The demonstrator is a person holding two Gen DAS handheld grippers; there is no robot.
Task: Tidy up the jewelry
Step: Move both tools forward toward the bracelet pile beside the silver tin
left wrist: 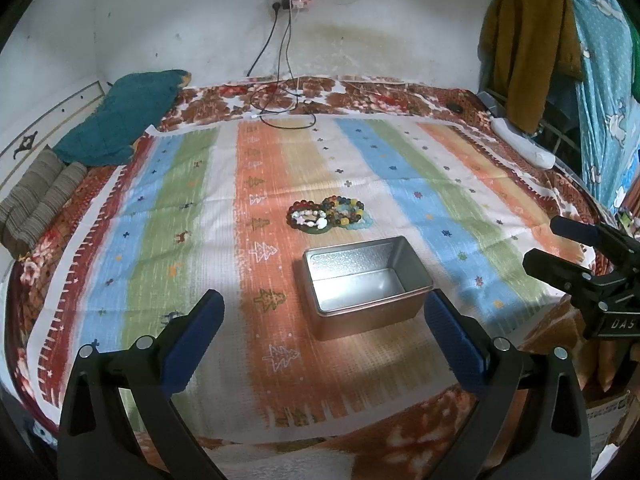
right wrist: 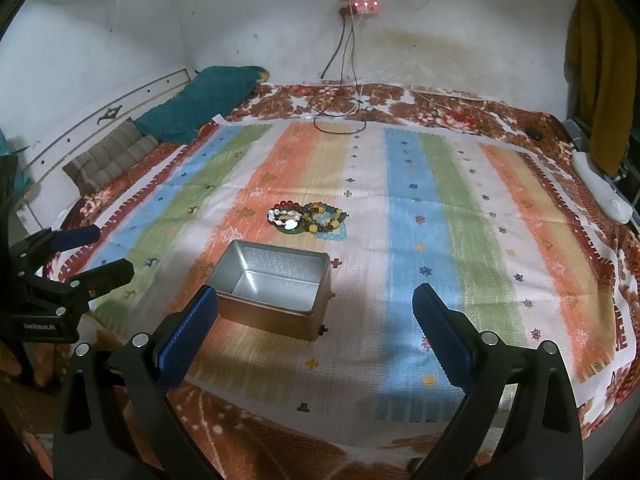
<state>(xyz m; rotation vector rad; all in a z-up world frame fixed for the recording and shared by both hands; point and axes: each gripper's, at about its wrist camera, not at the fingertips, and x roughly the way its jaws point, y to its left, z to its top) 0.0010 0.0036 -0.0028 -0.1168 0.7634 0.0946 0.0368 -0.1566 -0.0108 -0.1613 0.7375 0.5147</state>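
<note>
Left wrist view. The left hand-held gripper [left wrist: 324, 306] hangs above the near edge of a bed, its blue-padded fingers [left wrist: 192, 340] spread wide and grasping nothing. A striped cloth [left wrist: 440, 208] covers the bed. On it stands an open metal tin [left wrist: 366, 284], empty, just ahead of the gripper and nearer its right-side finger. Beyond the tin, near but apart from it, lies a heap of bead bracelets [left wrist: 328, 214]. The right hand-held gripper [left wrist: 540, 240] enters from the right edge, well clear of the tin, jaws parted and empty. A teal pillow [left wrist: 120, 120] lies at the far left of the bed; cables [left wrist: 280, 108] run down from a wall socket [left wrist: 292, 0].

Right wrist view. The right hand-held gripper [right wrist: 316, 304] hovers over the cloth [right wrist: 440, 240], fingers [right wrist: 444, 344] wide apart, holding nothing. The tin [right wrist: 276, 288] sits just ahead of its left-side finger, with the bracelets [right wrist: 308, 218] lying beyond it on the cloth. The left hand-held gripper [right wrist: 114, 252] shows at the left edge, released, beside the bed's near corner. The pillow [right wrist: 200, 100] rests against the headboard [right wrist: 100, 116].
</note>
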